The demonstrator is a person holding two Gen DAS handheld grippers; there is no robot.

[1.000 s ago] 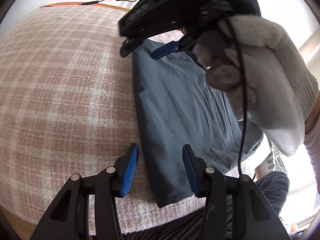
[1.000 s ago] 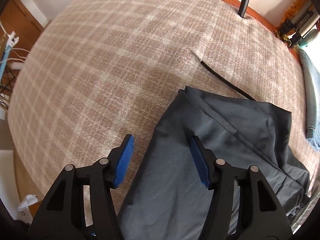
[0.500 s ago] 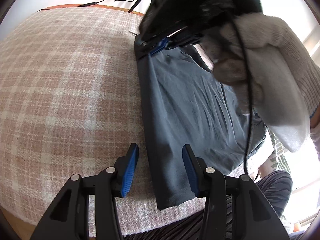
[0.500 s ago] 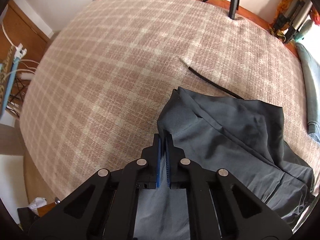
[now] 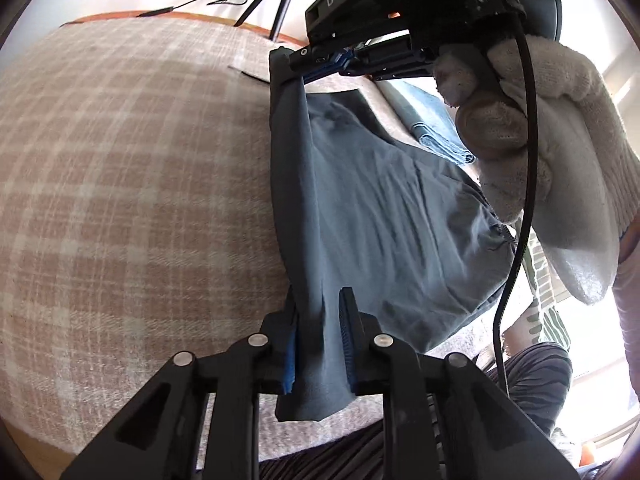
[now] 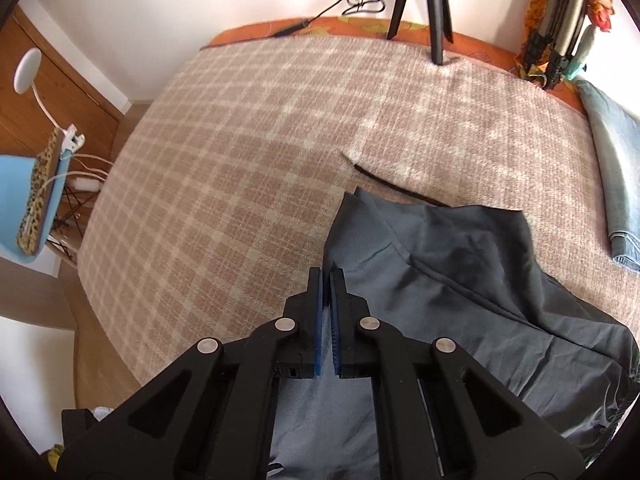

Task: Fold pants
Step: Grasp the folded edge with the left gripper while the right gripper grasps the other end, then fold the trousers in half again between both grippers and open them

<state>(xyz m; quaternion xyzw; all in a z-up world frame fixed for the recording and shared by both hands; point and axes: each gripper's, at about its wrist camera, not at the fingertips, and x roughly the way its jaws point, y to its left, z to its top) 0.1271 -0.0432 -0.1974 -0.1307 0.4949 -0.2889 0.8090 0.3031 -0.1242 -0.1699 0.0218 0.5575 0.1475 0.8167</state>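
Dark grey-blue pants (image 5: 380, 216) lie on a plaid bedcover (image 5: 120, 184), partly folded. My left gripper (image 5: 318, 344) has closed on the pants' left edge near the front end, with cloth bunched between its blue pads. My right gripper (image 6: 326, 312) is shut on the same edge of the pants (image 6: 460, 280) near their far end and lifts it off the cover. In the left wrist view the right gripper (image 5: 316, 72) shows at the top, held by a white-gloved hand (image 5: 540, 140), with the cloth hanging from it.
Folded light-blue jeans (image 6: 612, 184) lie at the bed's right edge. A black strap (image 6: 392, 188) lies just beyond the pants. Tripod legs (image 6: 436, 8) stand on the far side. A bedside stand with a lamp and cables (image 6: 48, 148) is left of the bed.
The left gripper went from open astride the pants' edge to closed on it. The right gripper closed on the far edge half a second ago and has since lifted it.
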